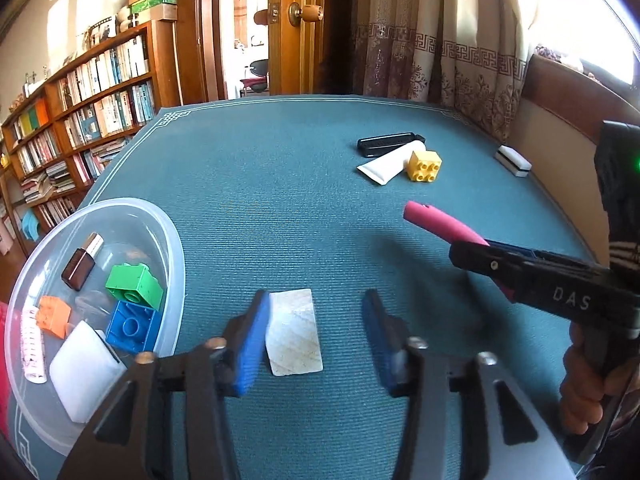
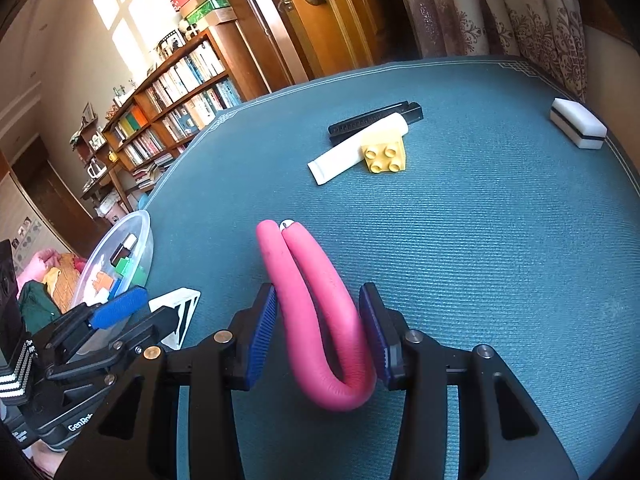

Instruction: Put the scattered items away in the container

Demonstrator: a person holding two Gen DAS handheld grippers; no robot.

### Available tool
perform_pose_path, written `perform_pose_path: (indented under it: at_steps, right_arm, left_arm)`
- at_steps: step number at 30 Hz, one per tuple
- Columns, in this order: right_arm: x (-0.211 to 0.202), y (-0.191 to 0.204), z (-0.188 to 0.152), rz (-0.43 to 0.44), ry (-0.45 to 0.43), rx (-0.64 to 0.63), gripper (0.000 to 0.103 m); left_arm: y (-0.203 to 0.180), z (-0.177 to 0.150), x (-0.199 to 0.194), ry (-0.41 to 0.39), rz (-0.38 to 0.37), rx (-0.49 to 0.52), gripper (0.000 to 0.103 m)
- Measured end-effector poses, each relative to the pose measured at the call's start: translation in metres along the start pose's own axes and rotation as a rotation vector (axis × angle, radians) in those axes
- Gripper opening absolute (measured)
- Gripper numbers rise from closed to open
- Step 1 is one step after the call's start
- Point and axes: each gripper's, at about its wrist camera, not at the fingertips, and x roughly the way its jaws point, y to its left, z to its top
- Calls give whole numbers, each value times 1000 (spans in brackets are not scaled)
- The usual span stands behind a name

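Tongs on the right [image 2: 318,336] pinch a pink bent foam tube [image 2: 320,320] at its folded end, both legs reaching forward above the teal surface [image 2: 480,260]. Left tongs [image 1: 316,340] stand spread, a pale flat card [image 1: 294,332] lying on the surface between their blue pads, touching the left pad [image 1: 250,344]. Just left sits the clear container [image 1: 172,240], holding coloured blocks and a brown bottle. Farther off lie a white tube [image 1: 390,162], yellow block [image 1: 424,165] and black case [image 1: 384,144].
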Motion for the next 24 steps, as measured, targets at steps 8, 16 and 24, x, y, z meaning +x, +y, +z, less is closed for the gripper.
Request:
perform_pose_path:
  at_steps: [8, 16, 24]
  right_arm:
    - [0, 0, 2, 5, -4, 0, 46]
    - [3, -3, 2, 0, -5, 17, 46]
    - [5, -3, 3, -4, -2, 21, 46]
  left_arm:
    - [-2, -5, 8, 29, -1, 13, 69]
    - [-1, -1, 23, 60, -18, -7, 52]
    - [2, -3, 25, 79, -20, -18, 34]
